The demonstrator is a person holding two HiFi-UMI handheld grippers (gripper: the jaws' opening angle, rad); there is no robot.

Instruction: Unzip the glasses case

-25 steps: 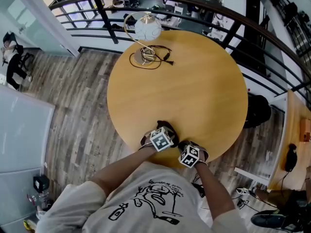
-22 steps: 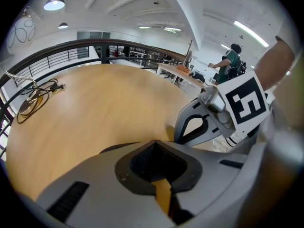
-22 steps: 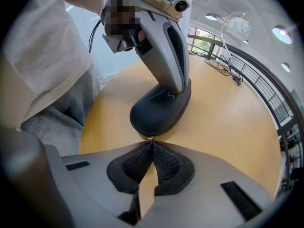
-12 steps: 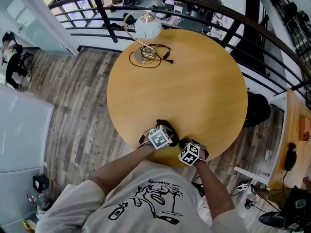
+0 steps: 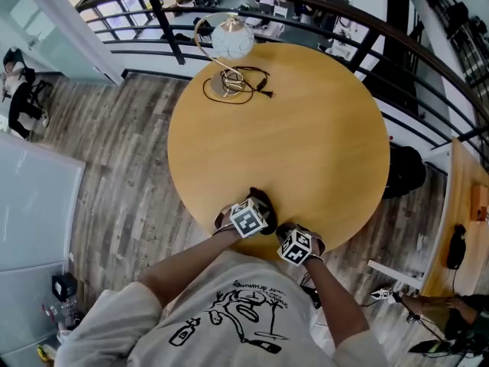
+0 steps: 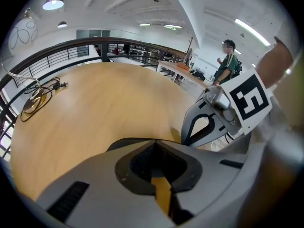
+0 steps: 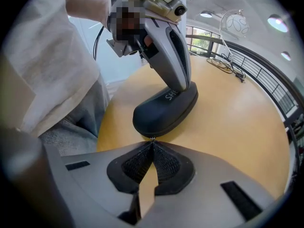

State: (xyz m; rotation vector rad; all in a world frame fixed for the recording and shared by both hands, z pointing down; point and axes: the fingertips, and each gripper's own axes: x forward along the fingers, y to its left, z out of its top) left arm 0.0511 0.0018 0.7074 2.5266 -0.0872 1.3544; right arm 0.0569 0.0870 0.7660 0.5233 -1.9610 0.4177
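A black glasses case lies near the front edge of the round wooden table; in the head view only its dark end shows. My left gripper stands on top of the case with its jaws shut, pressing down on the lid. My right gripper is shut at the case's near end, where a small metal zipper pull sits at its tips. In the left gripper view, the left gripper has closed jaws, with the right gripper's grey fingers just beside.
A globe desk lamp and a coiled black cable sit at the table's far side. A black railing curves round the table. A person stands far off behind it.
Almost nothing: both grippers stay at the case by the front edge, each shifted a few pixels left in the head view.
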